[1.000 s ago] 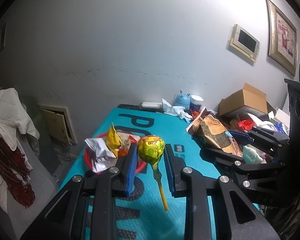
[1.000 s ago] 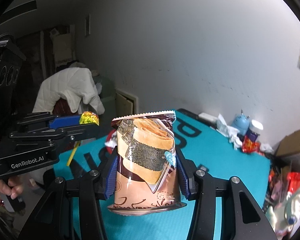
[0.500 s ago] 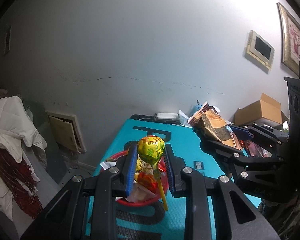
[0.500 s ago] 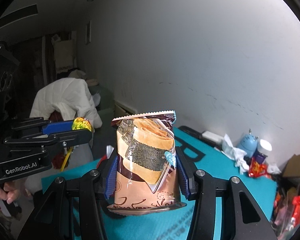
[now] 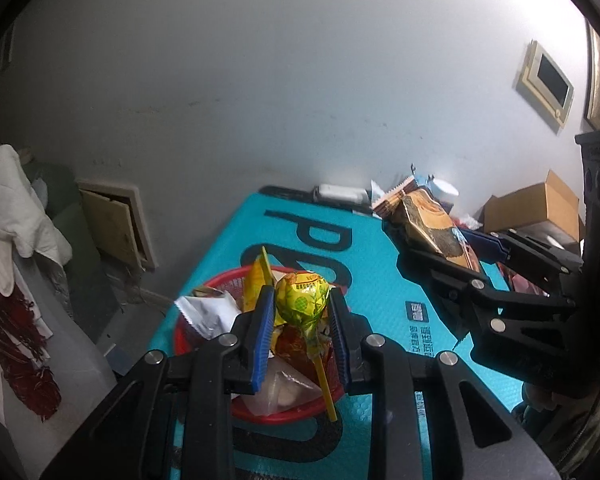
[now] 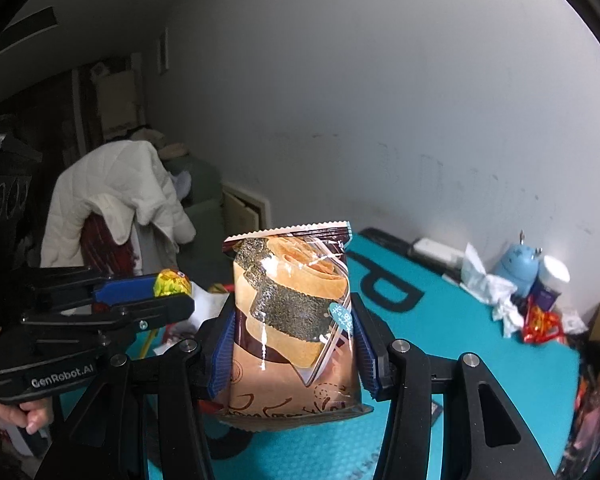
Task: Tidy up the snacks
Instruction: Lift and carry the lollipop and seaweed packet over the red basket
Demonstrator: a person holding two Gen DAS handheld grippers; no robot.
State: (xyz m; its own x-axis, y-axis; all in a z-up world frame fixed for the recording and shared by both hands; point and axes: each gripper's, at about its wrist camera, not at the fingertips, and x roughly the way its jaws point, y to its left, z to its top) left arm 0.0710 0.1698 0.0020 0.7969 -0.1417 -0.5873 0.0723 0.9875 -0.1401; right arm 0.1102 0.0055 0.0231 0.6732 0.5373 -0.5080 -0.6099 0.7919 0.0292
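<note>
My left gripper [image 5: 300, 320] is shut on a yellow-green wrapped lollipop [image 5: 302, 304], its yellow stick hanging down, held above a red basket [image 5: 328, 402] that has several snack packets in it. My right gripper [image 6: 292, 344] is shut on a brown seaweed-roll snack packet [image 6: 292, 320], held upright above the teal table. The right gripper and its packet [image 5: 432, 228] show at the right of the left wrist view. The left gripper with the lollipop [image 6: 172, 283] shows at the left of the right wrist view.
The teal table [image 5: 372, 280] runs to the grey wall. At its far end are a white box [image 5: 338, 192], crumpled tissue [image 6: 488, 280], a blue figure [image 6: 516, 268] and a white-lidded jar [image 6: 552, 280]. A cardboard box [image 5: 532, 208] stands right. A chair with a white jacket [image 6: 116, 196] stands left.
My left gripper has moved with the lollipop to above the red basket, which now lies under its fingers. The right gripper keeps its packet and has shifted slightly.
</note>
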